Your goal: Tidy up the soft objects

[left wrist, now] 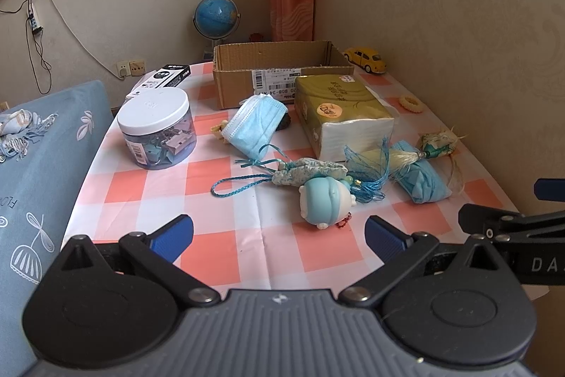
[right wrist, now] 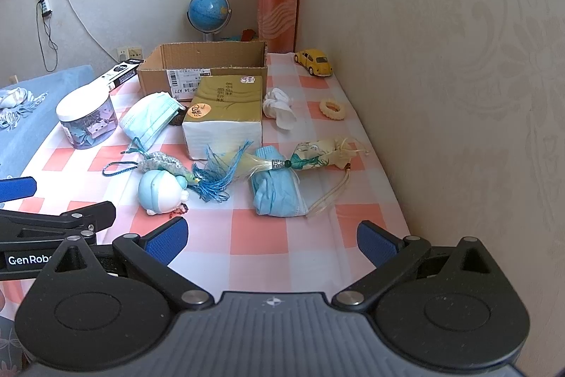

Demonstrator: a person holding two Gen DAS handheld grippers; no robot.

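Blue-padded, my left gripper and right gripper hover spread and empty. Soft folded blue face mask lies near the open brown cardboard box; tangled blue tassel threads may snag neighbouring sachets.
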